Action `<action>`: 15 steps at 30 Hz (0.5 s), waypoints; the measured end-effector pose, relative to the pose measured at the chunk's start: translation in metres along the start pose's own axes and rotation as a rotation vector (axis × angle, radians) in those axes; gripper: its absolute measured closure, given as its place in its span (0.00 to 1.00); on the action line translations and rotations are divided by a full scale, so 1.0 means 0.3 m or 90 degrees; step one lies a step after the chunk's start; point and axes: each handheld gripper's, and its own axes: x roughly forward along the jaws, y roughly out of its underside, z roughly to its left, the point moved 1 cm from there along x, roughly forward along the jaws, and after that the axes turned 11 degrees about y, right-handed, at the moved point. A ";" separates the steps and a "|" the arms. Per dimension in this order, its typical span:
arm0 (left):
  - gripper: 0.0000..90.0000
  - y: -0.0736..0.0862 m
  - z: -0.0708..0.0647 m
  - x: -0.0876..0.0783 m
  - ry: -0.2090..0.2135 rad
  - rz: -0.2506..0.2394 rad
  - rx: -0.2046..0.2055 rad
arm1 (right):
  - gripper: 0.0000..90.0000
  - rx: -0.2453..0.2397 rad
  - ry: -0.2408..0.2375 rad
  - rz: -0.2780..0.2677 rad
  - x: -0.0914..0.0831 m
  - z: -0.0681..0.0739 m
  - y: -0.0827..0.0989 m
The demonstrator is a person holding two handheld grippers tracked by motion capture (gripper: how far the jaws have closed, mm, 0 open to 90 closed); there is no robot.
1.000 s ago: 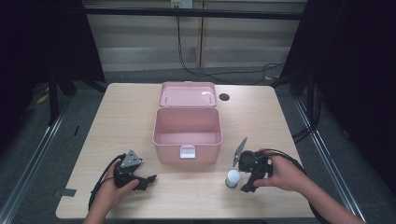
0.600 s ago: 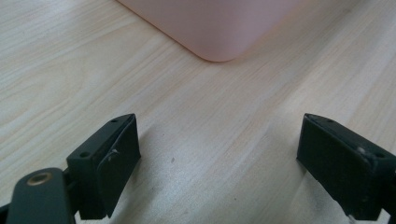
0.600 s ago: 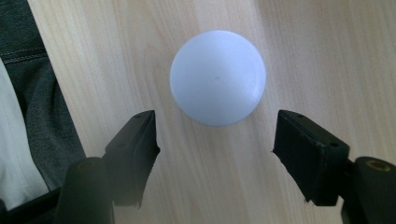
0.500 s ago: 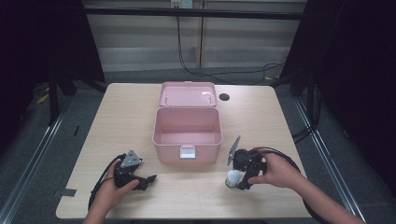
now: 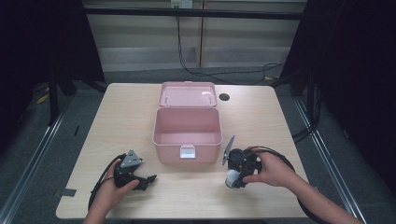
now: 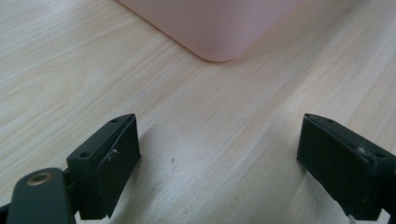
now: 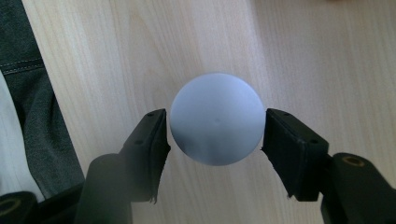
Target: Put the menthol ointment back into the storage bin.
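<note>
A small white bottle [image 5: 230,179] stands on the table in front of the pink box [image 5: 187,128], to its right. Seen from straight above in the right gripper view, its round white cap [image 7: 215,119] sits between the jaws. My right gripper [image 5: 232,177] points down over it; its jaws have just been closing and both pads now touch the cap's sides. The box is empty, with its lid [image 5: 187,94] thrown back. My left gripper [image 5: 150,179] lies on the table at the front left, jaws wide open on bare wood [image 6: 217,140], with a corner of the box [image 6: 219,28] ahead.
A round dark hole [image 5: 224,97] is in the tabletop behind the box on the right. Black cables trail from both grippers. The table's front edge [image 5: 187,216] is close to both hands. Dark trousers [image 7: 28,93] show past that edge.
My right gripper has shifted left from beside the bottle to directly over it, and its jaws have closed in on the cap. The left gripper has stayed put.
</note>
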 end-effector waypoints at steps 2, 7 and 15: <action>0.14 0.000 0.000 0.000 0.001 -0.001 0.000 | 0.46 0.003 -0.004 0.004 0.001 0.002 -0.003; 0.14 0.000 0.000 0.000 0.000 0.000 0.000 | 0.48 0.000 -0.005 0.011 0.006 0.002 -0.007; 0.14 0.000 0.000 0.001 0.001 -0.001 0.000 | 0.52 -0.007 -0.003 0.011 0.009 0.004 -0.022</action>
